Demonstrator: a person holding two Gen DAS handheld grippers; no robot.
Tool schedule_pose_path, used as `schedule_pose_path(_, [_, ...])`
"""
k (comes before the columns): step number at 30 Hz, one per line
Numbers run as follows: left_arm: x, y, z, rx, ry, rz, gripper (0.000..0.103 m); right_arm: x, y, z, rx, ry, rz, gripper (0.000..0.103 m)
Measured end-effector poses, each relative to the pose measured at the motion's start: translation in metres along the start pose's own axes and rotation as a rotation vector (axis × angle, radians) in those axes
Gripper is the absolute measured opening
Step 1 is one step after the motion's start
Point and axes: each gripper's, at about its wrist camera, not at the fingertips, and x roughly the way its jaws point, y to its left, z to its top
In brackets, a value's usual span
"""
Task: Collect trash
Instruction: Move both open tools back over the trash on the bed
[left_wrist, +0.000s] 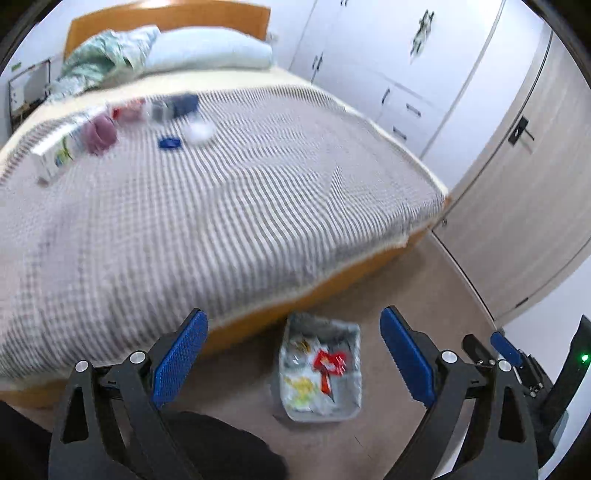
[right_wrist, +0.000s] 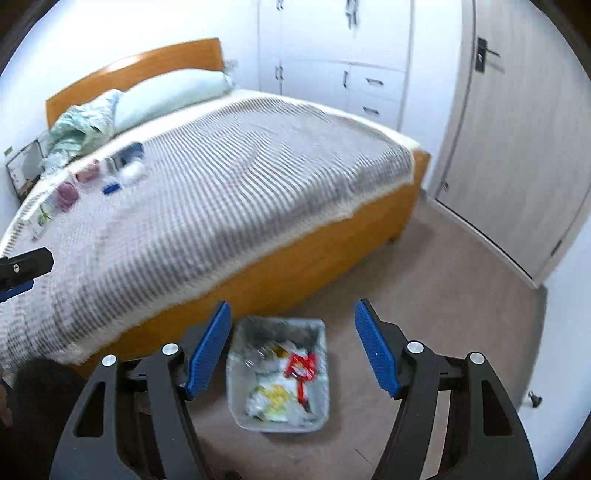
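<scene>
A grey trash bin (left_wrist: 352, 408) stands on the floor by the bed's foot, holding wrappers, among them a red one (left_wrist: 328, 363). It also shows in the right wrist view (right_wrist: 240, 402). My left gripper (left_wrist: 293, 356) is open and empty above the bin. My right gripper (right_wrist: 291, 349) is open and empty over the bin too; it shows at the left wrist view's right edge (left_wrist: 495, 347). Several small items lie on the bed's far left: a white box (left_wrist: 55, 155), a purple object (left_wrist: 99, 134), a blue lid (left_wrist: 169, 143) and a white wad (left_wrist: 201, 133).
The bed (left_wrist: 203, 221) has a striped cover, a pillow (left_wrist: 210, 51) and an orange wooden frame (right_wrist: 295, 266). White wardrobes (right_wrist: 332, 48) and a door (right_wrist: 517, 147) stand behind. Beige floor (right_wrist: 443, 295) lies around the bin.
</scene>
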Motion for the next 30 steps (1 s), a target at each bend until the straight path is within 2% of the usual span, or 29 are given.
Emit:
schedule_pose_path(4, [-0.01, 0.038, 0.023, -0.012, -0.039, 0.032, 0.091, -0.001, 0.031, 0.022, 0.017, -0.039, 0.048, 0.067])
schedule_pose_path(7, [-0.011, 0.07, 0.043, -0.016, -0.048, 0.052, 0.091, 0.006, 0.062, 0.041, -0.018, -0.049, 0.068, 0.067])
schedule_pose_path(15, [-0.012, 0.166, 0.108, 0.03, -0.095, 0.118, 0.091, 0.063, 0.153, 0.088, -0.054, -0.016, 0.149, 0.067])
schedule_pose_path(20, [0.0, 0.241, 0.167, 0.016, -0.111, 0.174, 0.094, 0.121, 0.216, 0.111, -0.074, 0.011, 0.205, 0.067])
schedule_pose_path(22, [0.008, 0.266, 0.197, 0.041, -0.114, 0.208, 0.094, 0.149, 0.239, 0.122, -0.064, 0.024, 0.231, 0.067])
schedule_pose_path(27, [0.032, 0.302, 0.279, 0.14, -0.128, 0.286, 0.094, 0.218, 0.287, 0.156, -0.054, 0.074, 0.291, 0.067])
schedule_pose_path(30, [0.058, 0.314, 0.327, 0.165, -0.083, 0.314, 0.094, 0.25, 0.306, 0.182, -0.041, 0.102, 0.304, 0.067])
